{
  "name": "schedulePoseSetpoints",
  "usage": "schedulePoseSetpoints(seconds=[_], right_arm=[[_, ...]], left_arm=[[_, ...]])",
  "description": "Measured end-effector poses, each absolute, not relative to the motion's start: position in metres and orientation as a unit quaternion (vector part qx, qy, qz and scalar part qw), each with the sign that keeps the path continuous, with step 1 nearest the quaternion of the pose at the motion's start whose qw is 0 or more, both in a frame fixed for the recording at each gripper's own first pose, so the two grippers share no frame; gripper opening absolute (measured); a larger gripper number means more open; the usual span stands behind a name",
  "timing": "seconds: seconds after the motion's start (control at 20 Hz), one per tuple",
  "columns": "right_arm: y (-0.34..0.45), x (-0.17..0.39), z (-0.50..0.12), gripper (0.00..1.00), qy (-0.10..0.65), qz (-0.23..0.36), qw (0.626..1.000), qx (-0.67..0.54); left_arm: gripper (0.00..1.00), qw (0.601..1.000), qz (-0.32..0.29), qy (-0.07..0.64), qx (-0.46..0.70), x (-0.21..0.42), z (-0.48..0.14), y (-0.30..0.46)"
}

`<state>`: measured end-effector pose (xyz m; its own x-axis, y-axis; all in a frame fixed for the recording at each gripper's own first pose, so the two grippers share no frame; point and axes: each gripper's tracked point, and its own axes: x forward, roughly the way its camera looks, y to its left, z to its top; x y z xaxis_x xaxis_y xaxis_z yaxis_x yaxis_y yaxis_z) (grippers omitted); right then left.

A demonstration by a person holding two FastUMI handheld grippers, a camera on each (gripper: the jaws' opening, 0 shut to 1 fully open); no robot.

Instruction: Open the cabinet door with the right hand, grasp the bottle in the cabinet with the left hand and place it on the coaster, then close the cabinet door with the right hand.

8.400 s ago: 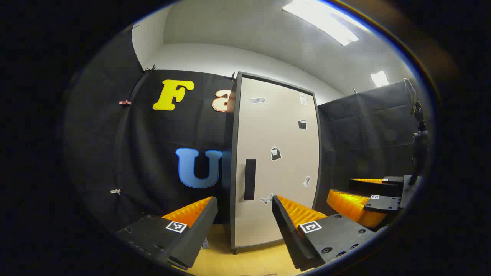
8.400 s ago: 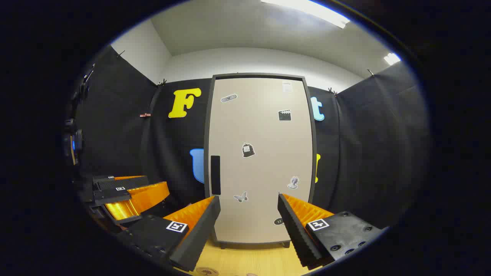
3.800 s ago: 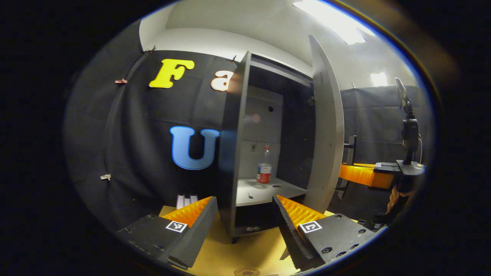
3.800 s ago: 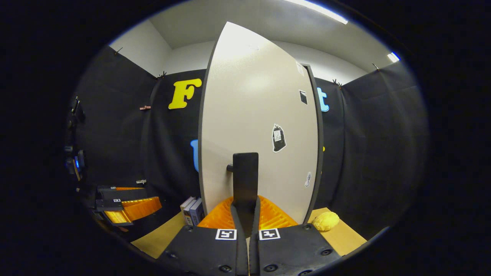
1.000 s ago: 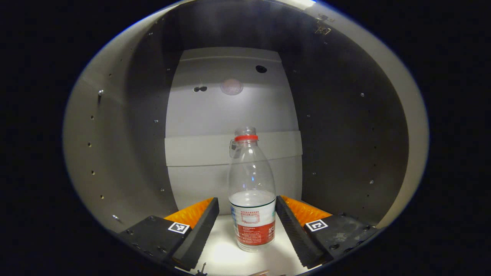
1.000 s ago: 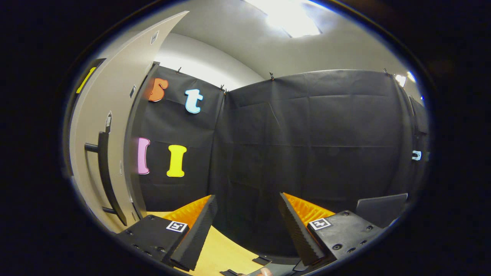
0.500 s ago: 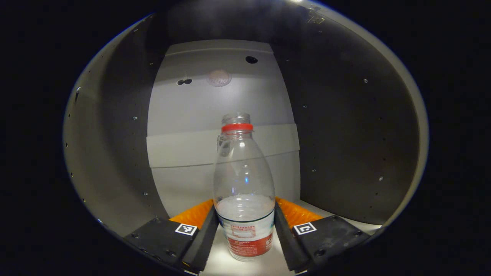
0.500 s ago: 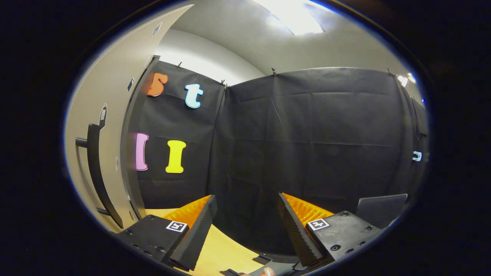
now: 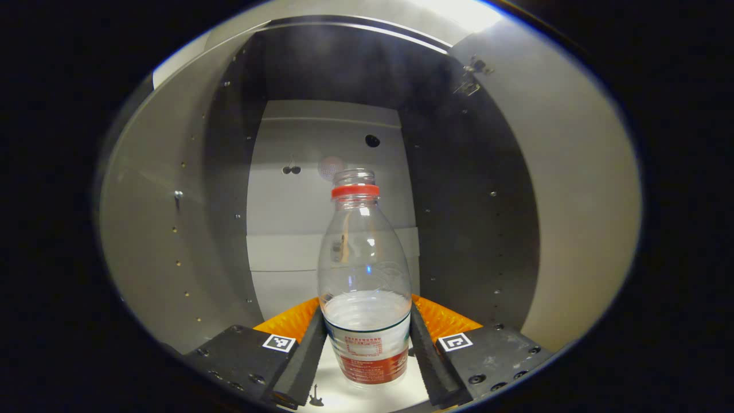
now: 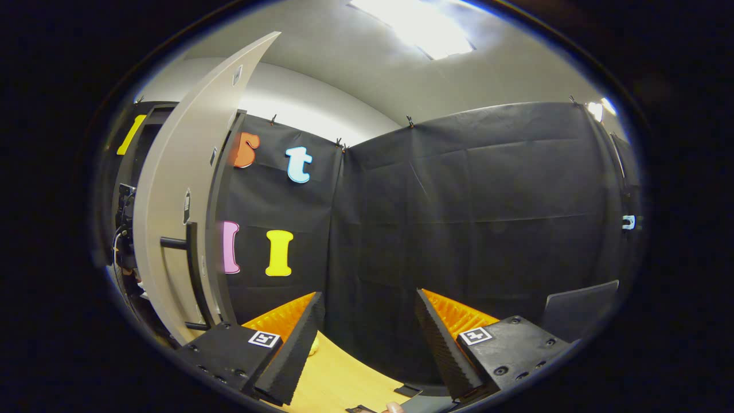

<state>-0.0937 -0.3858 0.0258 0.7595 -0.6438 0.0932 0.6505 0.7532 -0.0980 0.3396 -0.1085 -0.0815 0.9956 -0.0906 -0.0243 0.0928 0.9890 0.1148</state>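
The clear plastic bottle with a red neck ring and red label (image 9: 366,287) stands inside the open grey cabinet (image 9: 172,229), the left hand-held gripper (image 9: 366,344) clamped on its labelled lower body. Partly filled, thin-walled, probably light and slippery; squeeze gently there. The right hand-held gripper (image 10: 367,338) gapes empty over the wooden desk (image 10: 338,384), beside the beige cabinet door (image 10: 172,241).

Bottle (image 9: 366,269): clear glossy plastic, paper-looking label. Cabinet (image 9: 160,229) walls: smooth matt panels, small metal screws. Shelf (image 9: 335,396): smooth, white, slightly shiny. Cabinet door (image 10: 178,218): smooth matt. Table (image 10: 335,381): light wood look. Booth wall (image 10: 470,218): matt black cloth, creased. Fingers (image 10: 436,332): ridged.
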Motion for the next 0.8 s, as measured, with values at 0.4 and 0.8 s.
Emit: schedulePoseSetpoints(seconds=[0.4, 0.8], right_arm=[[-0.298, -0.116, 0.033, 0.97, -0.041, -0.293, 0.953, -0.066], [-0.176, -0.081, 0.024, 0.94, -0.05, -0.171, 0.984, -0.004]], left_arm=[[0.76, 0.995, -0.081, 0.044, 0.028, 0.226, -0.082, -0.094], [0.76, 0.992, -0.087, 0.094, 0.001, 0.121, -0.152, -0.036]])
